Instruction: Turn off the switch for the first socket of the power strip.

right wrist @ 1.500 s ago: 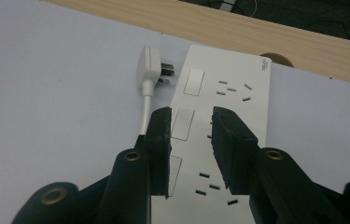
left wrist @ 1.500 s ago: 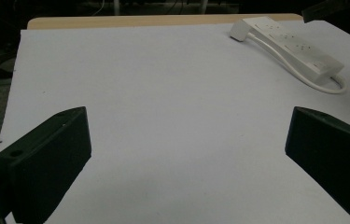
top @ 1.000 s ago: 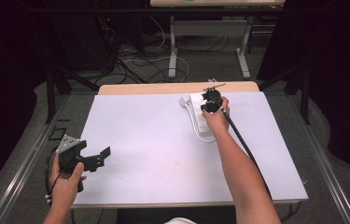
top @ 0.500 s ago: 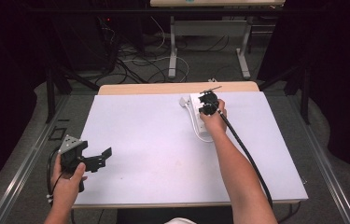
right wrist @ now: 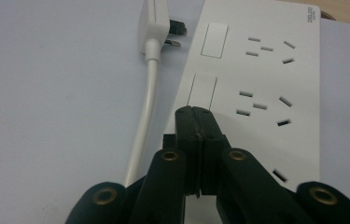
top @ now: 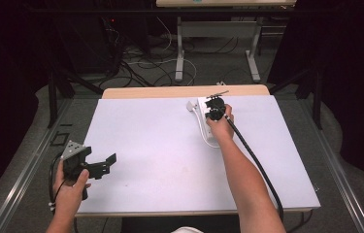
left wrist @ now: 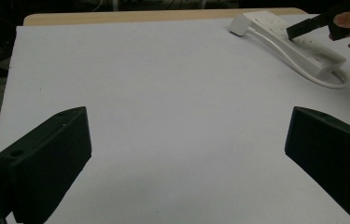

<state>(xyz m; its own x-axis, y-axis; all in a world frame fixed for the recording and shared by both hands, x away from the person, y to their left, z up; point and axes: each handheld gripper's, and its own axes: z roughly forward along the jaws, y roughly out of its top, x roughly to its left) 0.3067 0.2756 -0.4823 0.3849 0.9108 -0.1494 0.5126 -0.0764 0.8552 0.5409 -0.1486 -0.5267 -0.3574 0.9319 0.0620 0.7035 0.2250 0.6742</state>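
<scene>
At the near left corner of the table [top: 160,160], the left gripper [top: 103,164] has barely shifted since a second ago, its fingers [left wrist: 46,158] spread wide over bare surface. One white power strip [top: 207,121] lies at the far right, its single plug [right wrist: 156,23] and cord [right wrist: 142,121] beside it. The right gripper [right wrist: 196,122] has edged nearer, fingers pressed together, empty, tips over a rocker switch [right wrist: 202,91].

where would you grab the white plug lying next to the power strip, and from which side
Take the plug by its flat white body, tongs closing across its two broad sides, coming from above on the open table side. It lies flat, prongs pointing at the power strip and its stiff cable running back along the strip, so those ends are poor approaches.
</scene>
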